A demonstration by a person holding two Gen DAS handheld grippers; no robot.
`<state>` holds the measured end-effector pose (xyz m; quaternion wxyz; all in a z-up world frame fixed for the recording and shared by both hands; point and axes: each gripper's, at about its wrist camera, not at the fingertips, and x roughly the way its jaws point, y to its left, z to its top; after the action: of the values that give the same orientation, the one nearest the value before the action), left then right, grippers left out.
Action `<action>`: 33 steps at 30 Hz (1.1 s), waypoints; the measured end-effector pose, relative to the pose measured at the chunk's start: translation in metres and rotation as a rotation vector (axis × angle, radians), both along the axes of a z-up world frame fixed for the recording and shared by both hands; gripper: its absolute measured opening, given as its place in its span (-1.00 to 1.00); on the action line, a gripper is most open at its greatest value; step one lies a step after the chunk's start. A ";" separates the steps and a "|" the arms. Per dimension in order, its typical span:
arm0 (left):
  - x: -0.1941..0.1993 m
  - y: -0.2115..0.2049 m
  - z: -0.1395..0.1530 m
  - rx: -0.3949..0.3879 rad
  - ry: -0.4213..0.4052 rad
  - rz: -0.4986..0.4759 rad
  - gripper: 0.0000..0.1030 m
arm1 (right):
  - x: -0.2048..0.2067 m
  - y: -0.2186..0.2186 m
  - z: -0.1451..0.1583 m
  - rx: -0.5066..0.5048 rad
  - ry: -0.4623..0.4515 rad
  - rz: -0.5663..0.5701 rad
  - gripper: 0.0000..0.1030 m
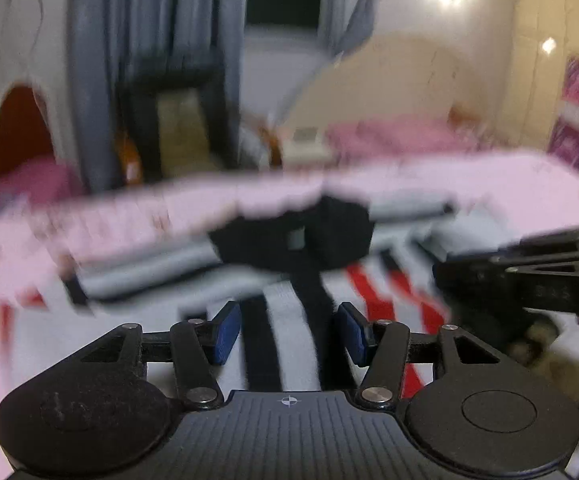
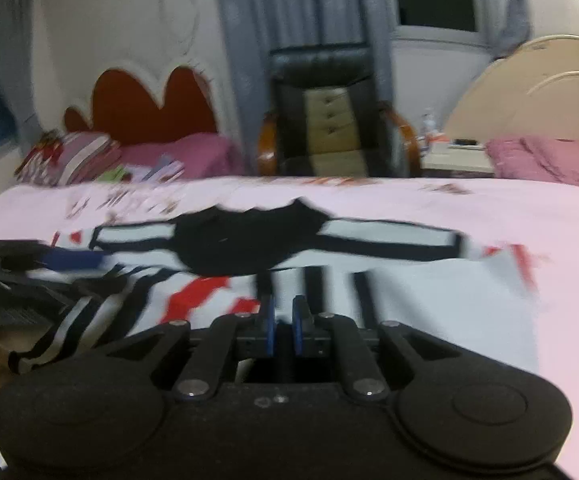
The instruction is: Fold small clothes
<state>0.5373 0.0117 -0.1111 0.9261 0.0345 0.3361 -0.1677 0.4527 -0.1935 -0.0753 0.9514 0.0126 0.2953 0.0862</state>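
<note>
A small white shirt (image 2: 429, 304) with black stripes, red marks and a black collar patch (image 2: 245, 240) lies spread on a pink bed sheet (image 2: 529, 216), sleeves out to both sides. It also shows in the left wrist view (image 1: 285, 320). My left gripper (image 1: 287, 334) is open just above the shirt's striped middle, empty. My right gripper (image 2: 283, 330) has its blue pads nearly together over the shirt's lower part; no cloth shows between them. The right gripper also shows at the right edge of the left wrist view (image 1: 529, 276). Both views are blurred.
A black and cream armchair (image 2: 329, 120) stands beyond the bed. A second bed with a red headboard (image 2: 149, 108) and a pile of clothes (image 2: 77, 156) is at the left. A nightstand (image 2: 457, 156) and pink pillows (image 2: 549, 156) are at the right.
</note>
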 end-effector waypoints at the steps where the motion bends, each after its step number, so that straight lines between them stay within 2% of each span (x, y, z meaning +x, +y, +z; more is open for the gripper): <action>1: 0.002 -0.002 -0.008 -0.008 -0.009 0.025 0.17 | 0.005 0.006 -0.007 -0.026 0.022 0.005 -0.80; 2: 0.003 -0.003 -0.010 -0.012 -0.017 0.039 0.18 | 0.011 0.009 -0.017 -0.055 0.064 0.001 -0.79; 4: 0.005 -0.007 -0.008 0.011 -0.008 0.048 0.19 | 0.011 0.009 -0.024 -0.061 0.031 0.008 -0.79; 8: 0.001 -0.005 0.004 0.010 -0.001 0.069 0.20 | 0.008 0.008 -0.019 -0.057 0.036 0.006 -0.79; 10: -0.003 -0.003 0.011 0.010 -0.024 0.081 0.20 | 0.003 0.009 -0.010 -0.038 -0.002 0.003 -0.66; 13: 0.002 -0.008 0.003 0.023 0.012 0.084 0.20 | 0.004 0.015 -0.009 -0.035 -0.013 0.026 -0.65; 15: 0.000 -0.013 -0.004 0.050 -0.012 0.082 0.24 | 0.012 0.023 -0.020 -0.073 0.038 0.043 -0.64; 17: 0.000 -0.012 -0.004 0.048 -0.012 0.080 0.24 | 0.008 0.027 -0.024 -0.120 0.007 0.056 -0.64; 20: -0.004 -0.011 0.003 0.052 -0.017 0.091 0.25 | 0.006 0.025 -0.017 -0.111 0.018 0.048 -0.64; 22: -0.006 -0.012 0.000 0.073 -0.023 0.087 0.25 | 0.000 0.024 -0.011 -0.108 -0.014 0.060 -0.62; 25: -0.007 -0.015 -0.003 0.086 -0.029 0.092 0.26 | 0.006 0.025 -0.023 -0.140 0.029 0.065 -0.61; 30: -0.007 -0.012 0.002 0.080 -0.025 0.096 0.27 | 0.008 0.021 -0.017 -0.110 0.049 0.064 -0.61; 33: -0.011 0.000 0.008 0.059 -0.063 0.135 0.27 | 0.005 0.010 -0.007 -0.092 -0.003 0.045 -0.62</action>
<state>0.5267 0.0118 -0.1029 0.9441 0.0442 0.3129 -0.0939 0.4577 -0.1839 -0.0821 0.9493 -0.0378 0.2976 0.0940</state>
